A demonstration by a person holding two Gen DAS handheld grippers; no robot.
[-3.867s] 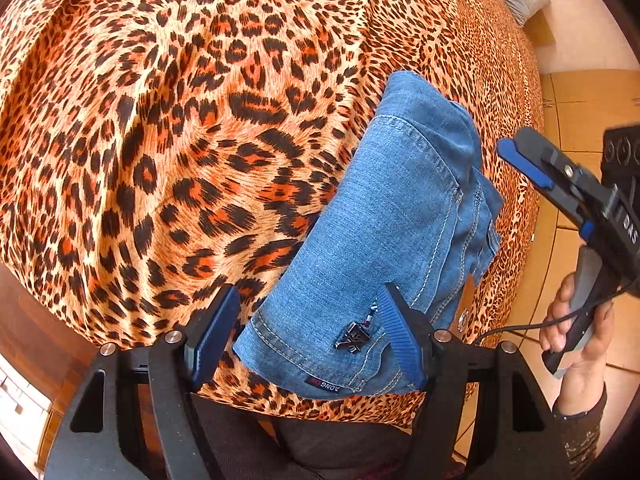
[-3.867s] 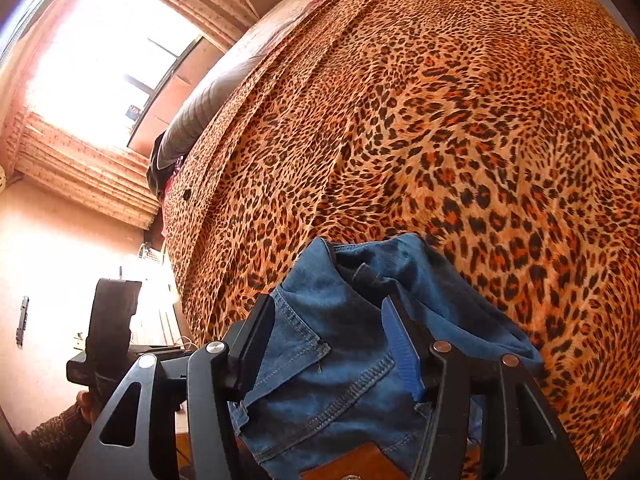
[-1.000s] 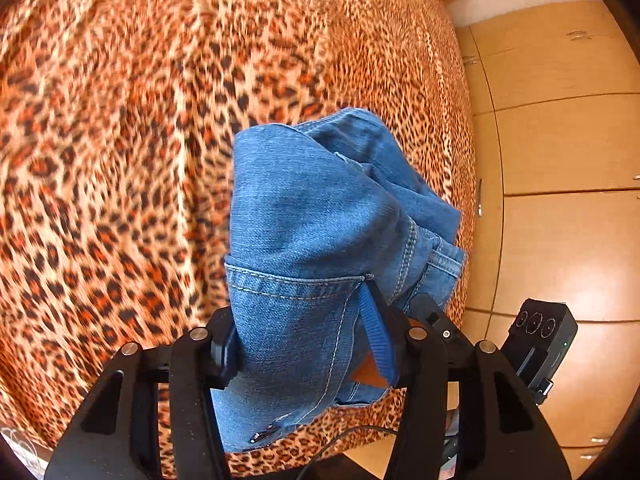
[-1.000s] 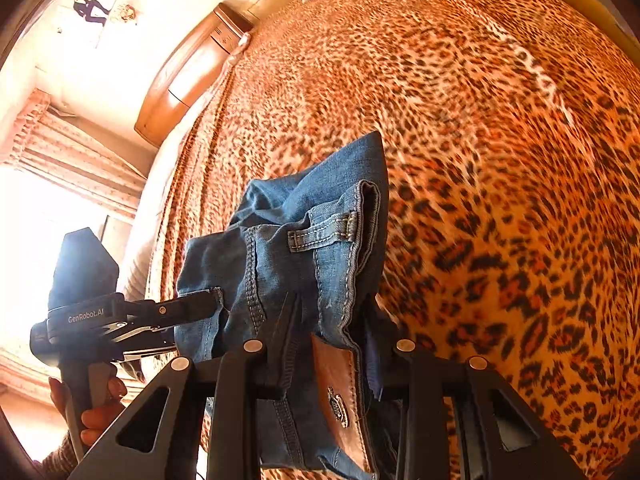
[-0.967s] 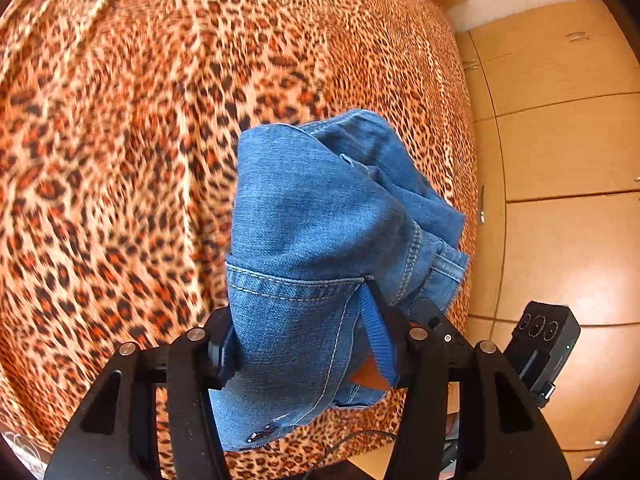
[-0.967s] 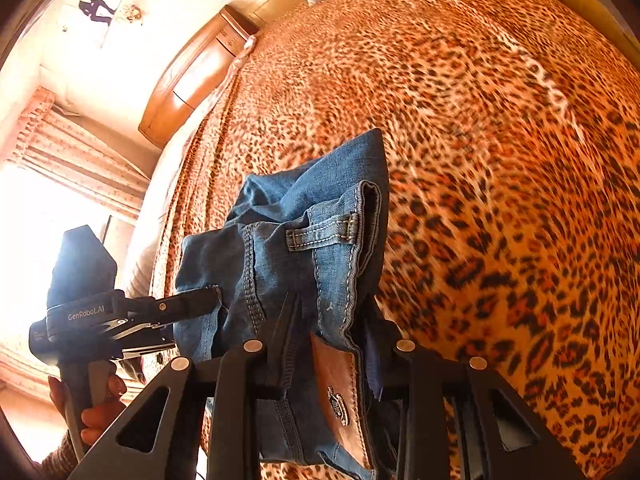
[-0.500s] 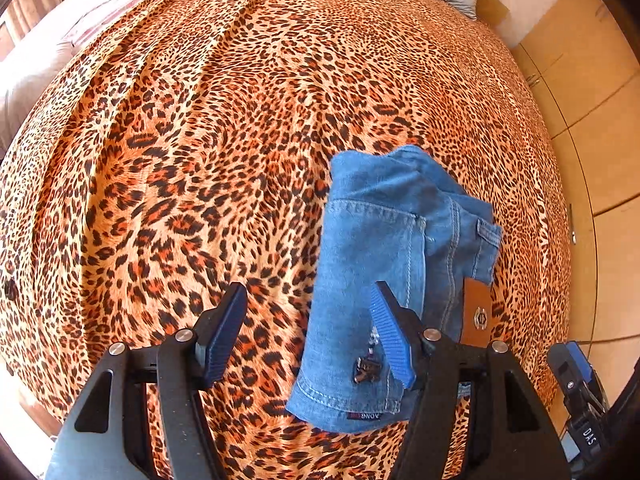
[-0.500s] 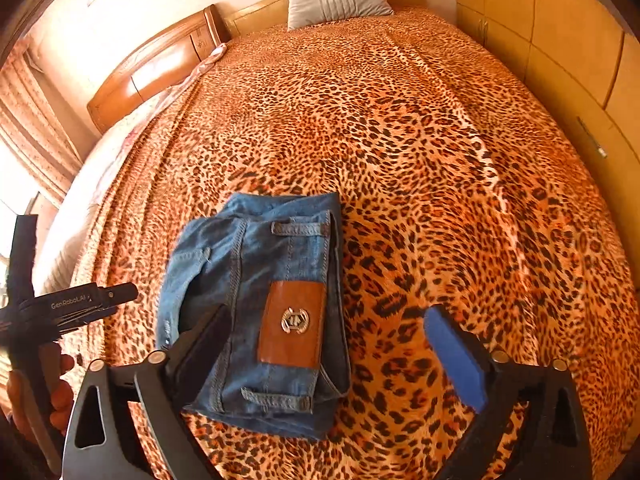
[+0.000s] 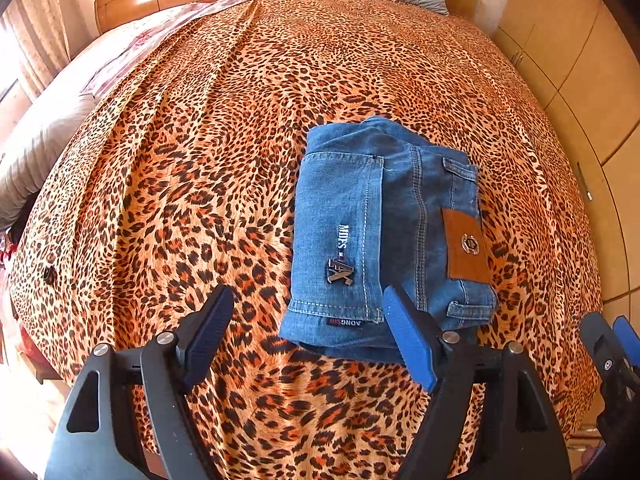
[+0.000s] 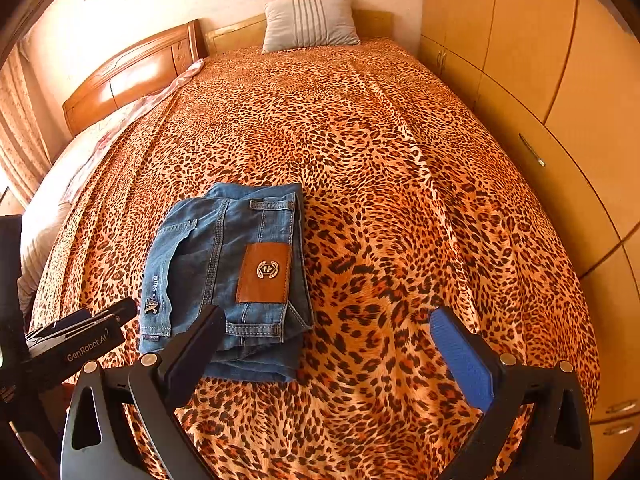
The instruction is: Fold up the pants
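Both your left hand-held gripper (image 9: 308, 338) and right hand-held gripper (image 10: 326, 344) were spread, empty; the folded pants (image 10: 228, 276) near the bed (image 10: 400, 200) edge could slip off if nudged.

"GenRobot.AI" on left gripper (image 10: 80, 344) — "AX" badge on jeans (image 9: 384, 232)

One pair of folded jeans (image 10: 228, 276) on one leopard-print bed (image 10: 400, 184), one striped pillow (image 10: 310, 22) up top, two claws: left claw (image 9: 308, 340), right claw (image 10: 328, 356).

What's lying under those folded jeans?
The jeans rest on a leopard-print bedspread. Their inner folded layers and the cloth directly beneath them are covered.
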